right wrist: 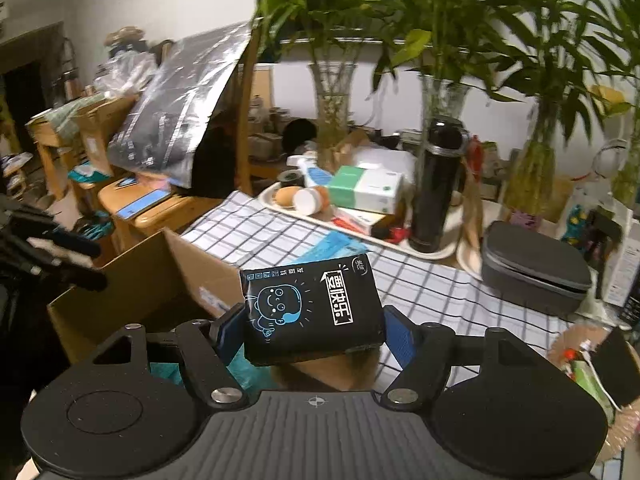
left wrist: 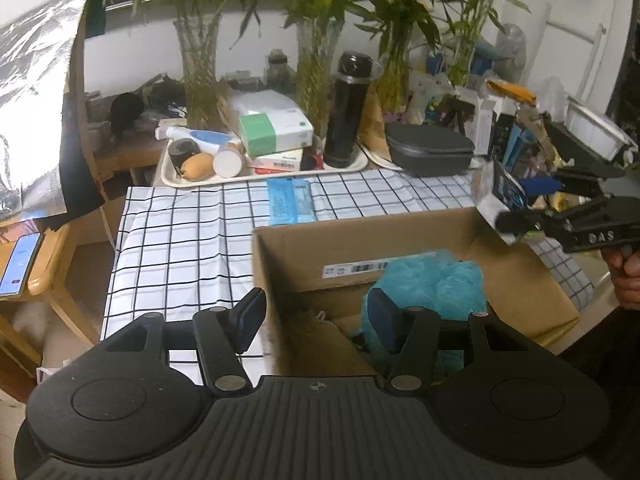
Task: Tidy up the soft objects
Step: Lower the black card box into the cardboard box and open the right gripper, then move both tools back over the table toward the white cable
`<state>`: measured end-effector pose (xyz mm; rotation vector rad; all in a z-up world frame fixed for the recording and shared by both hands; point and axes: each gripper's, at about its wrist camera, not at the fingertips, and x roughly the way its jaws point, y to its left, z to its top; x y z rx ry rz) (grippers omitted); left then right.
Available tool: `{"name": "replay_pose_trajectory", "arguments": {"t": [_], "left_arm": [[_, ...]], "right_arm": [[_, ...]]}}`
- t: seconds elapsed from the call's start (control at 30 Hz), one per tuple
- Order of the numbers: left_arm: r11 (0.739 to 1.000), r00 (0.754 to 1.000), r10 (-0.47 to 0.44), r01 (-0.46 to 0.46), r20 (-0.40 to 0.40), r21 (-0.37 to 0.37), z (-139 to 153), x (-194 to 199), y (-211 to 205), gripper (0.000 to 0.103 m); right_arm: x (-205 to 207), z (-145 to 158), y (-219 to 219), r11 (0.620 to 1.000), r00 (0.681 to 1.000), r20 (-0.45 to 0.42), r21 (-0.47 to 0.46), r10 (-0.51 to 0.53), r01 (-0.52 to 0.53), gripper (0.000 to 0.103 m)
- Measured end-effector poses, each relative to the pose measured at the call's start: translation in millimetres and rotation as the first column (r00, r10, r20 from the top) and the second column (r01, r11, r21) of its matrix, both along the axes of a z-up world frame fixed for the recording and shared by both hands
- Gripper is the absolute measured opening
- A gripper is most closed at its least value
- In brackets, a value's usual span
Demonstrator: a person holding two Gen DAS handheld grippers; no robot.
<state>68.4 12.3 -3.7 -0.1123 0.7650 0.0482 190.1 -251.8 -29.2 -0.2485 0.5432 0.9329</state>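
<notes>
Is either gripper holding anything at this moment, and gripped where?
The right gripper holds a black tissue pack, pinched across its two short ends near the lower edge. The left gripper holds nothing; its jaws stand open at the cardboard box.

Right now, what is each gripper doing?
Left gripper: open, empty, over the box.
Right gripper: shut on the black pack.

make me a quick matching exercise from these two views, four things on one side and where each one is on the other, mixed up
1 black tissue pack
2 blue fluffy item
3 black flask
4 light blue packet

a flat on the checked cloth
b inside the cardboard box
c on the tray
d between the right gripper fingers

Pairs: 1-d, 2-b, 3-c, 4-a
</notes>
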Motion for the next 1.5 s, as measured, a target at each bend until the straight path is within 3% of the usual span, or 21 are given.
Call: {"name": "replay_pose_trajectory", "arguments": {"t": [0.3,0.5,0.73,0.83,0.9,0.97,1.03,1.17,1.27,1.43,1.5], "left_arm": [[0.999,0.996,0.035,-0.033,0.08,-0.034,-10.9,-17.5,28.7,0.059],[0.999,0.989,0.042,-0.039,0.145,-0.025,-22.0,-23.6,31.3,0.063],[0.999,0.984,0.048,-0.043,0.171,-0.033,-24.1,-27.0,31.7,0.065],[0.998,0.986,0.054,-0.049,0.161,-0.036,-25.4,-25.9,33.5,0.065],[0.998,0.985,0.058,-0.051,0.165,-0.042,-25.9,-27.5,35.5,0.065],[0.997,0.984,0.062,-0.055,0.168,-0.049,-26.4,-28.7,37.6,0.065],[0.997,0.984,0.071,-0.063,0.164,-0.053,-27.1,-28.9,39.1,0.065],[0.996,0.984,0.081,-0.072,0.161,-0.062,-28.2,-28.4,41.0,0.065],[0.995,0.984,0.084,-0.075,0.159,-0.063,-28.5,-26.5,40.4,0.065],[0.997,0.986,0.072,-0.066,0.153,-0.049,-29.5,-25.3,37.3,0.065],[0.997,0.987,0.07,-0.064,0.145,-0.047,-29.5,-24.0,38.2,0.065]], "right_arm": [[-13.1,7.8,0.2,0.98,0.981,-0.006,-0.049,0.193,-0.193,0.074],[-27.3,20.3,10.4,0.91,0.944,0.029,-0.277,0.328,-0.308,0.074],[-35.7,12.2,40.4,0.733,0.887,-0.062,-0.538,0.458,-0.416,0.074],[-42.3,-2.1,56.0,0.639,0.865,-0.105,-0.631,0.491,-0.439,0.09],[-46.2,-7.6,58.8,0.618,0.858,-0.098,-0.653,0.504,-0.438,0.1],[-47.0,-7.1,56.9,0.637,0.859,-0.084,-0.636,0.505,-0.436,0.101],[-43.4,-3.8,51.8,0.681,0.871,-0.074,-0.593,0.485,-0.429,0.103],[-27.1,6.6,35.5,0.825,0.922,-0.065,-0.424,0.383,-0.373,0.103],[-19.0,8.3,26.4,0.908,0.948,-0.089,-0.274,0.305,-0.318,0.103],[-9.4,-0.3,13.2,0.985,0.982,-0.093,-0.039,0.164,-0.168,0.103],[-2.0,-3.4,15.1,0.993,0.992,-0.089,-0.071,0.087,-0.093,0.103]]}}
